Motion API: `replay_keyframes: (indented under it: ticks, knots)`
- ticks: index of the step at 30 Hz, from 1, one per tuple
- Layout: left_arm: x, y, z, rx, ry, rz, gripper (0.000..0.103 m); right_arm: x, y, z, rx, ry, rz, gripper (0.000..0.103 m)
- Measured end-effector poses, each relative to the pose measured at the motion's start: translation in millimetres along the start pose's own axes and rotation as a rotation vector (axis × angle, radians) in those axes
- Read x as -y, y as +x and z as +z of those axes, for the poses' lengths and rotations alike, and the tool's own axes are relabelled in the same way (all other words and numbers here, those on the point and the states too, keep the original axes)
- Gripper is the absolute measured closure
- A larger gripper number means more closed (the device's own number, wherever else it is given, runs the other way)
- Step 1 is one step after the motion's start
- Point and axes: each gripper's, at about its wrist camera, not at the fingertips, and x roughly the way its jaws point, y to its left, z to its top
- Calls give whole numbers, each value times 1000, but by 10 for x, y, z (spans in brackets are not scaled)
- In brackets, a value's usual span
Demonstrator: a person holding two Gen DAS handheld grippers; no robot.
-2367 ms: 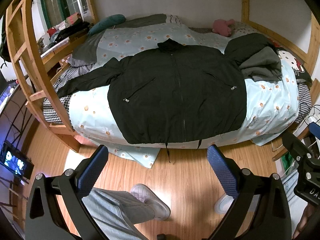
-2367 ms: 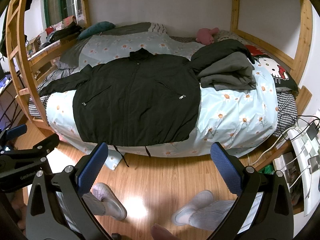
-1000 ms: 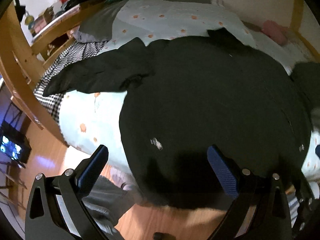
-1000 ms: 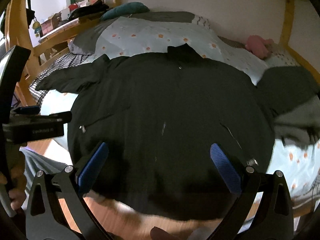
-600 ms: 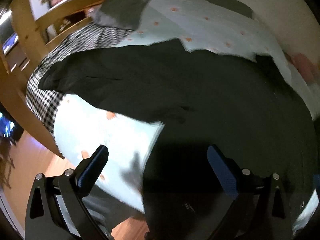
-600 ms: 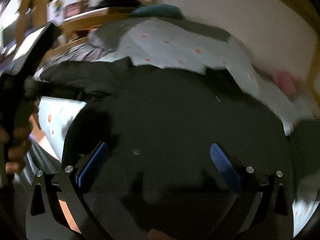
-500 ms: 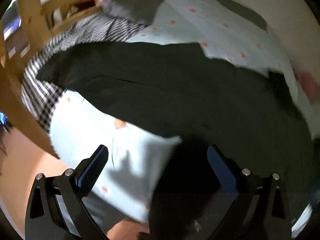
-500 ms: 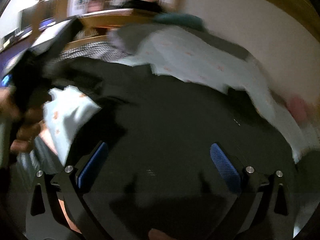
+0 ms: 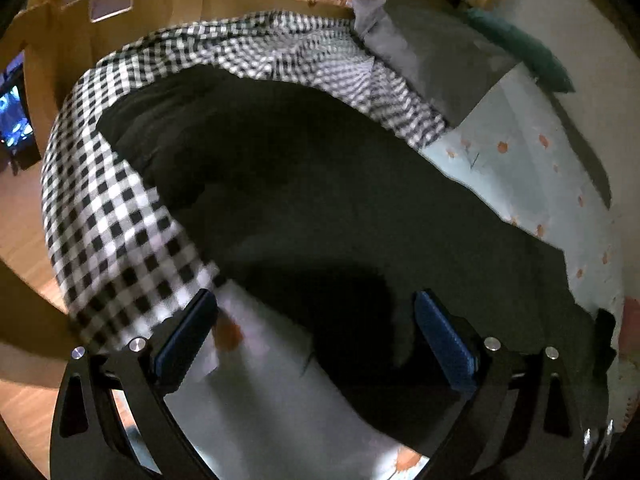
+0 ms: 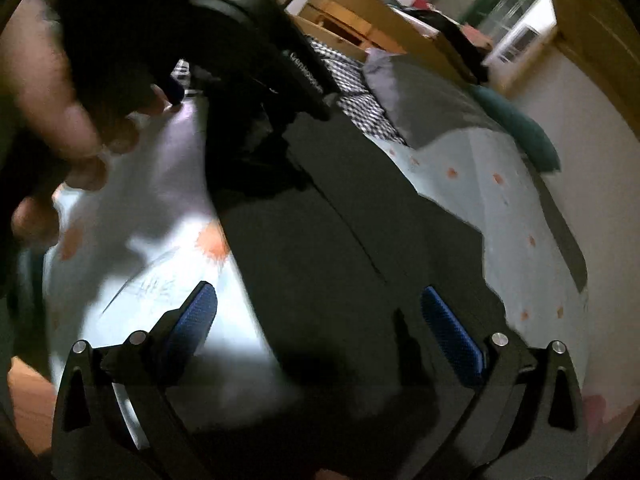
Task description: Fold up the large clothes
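Left gripper (image 9: 316,334) is hovering low with jaws spread wide, gripping nothing; right gripper (image 10: 318,326) likewise wide open and empty. Dark jacket (image 9: 320,208) is lying flat on the bed, and its sleeve (image 9: 168,140) is running away from the left jaws, up and to the left in the left wrist view, long axis diagonal, cuff end resting on the checked sheet (image 9: 108,216). The sleeve is lying directly ahead of the left jaws, so the left hand looks nearer to it; the right jaws are sitting over the jacket body (image 10: 340,240), and the person's left hand (image 10: 60,92) with its gripper body is showing at upper left of the right wrist view. Whether either pad is touching cloth, can't tell — blur. Floral sheet (image 9: 520,168) is lying bare beyond the jacket's far edge, giving room to fold inward. Wooden bed frame (image 9: 60,52) is standing close past the cuff, so clearance on that side is looking tight.
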Motion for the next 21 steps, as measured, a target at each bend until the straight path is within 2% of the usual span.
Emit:
replay_keyframes:
  ticks: [2,6,8,9,10,11,13,17,20,21]
  knots:
    - [17,6,26,25,9,-19,6,44,140,140,7,0,-27,3]
    - [4,69,144,31,0,-50,6,87,324,223,-32,-19,44,7]
    - [-24,83,158,26,-28,-59,6,171,308,190,-57,31,155,39]
    - [-25,85,164,24,-36,-61,6,172,256,144,-63,49,167,50]
    - [-19,90,171,24,-38,-64,6,158,168,104,-44,37,90,83]
    - [-43,94,181,21,-51,-88,6,172,90,66,-23,46,72,88]
    - [-138,72,180,30,-101,-138,6,363,-62,-63,6,188,160,93]
    - [-407,53,174,22,-296,-319,6,779,-493,-431,128,453,267,95]
    - [-388,39,148,28,-304,-337,6,827,-671,-619,132,458,266,95]
    - [-371,30,138,32,-305,-335,9,819,-670,-652,118,448,261,95]
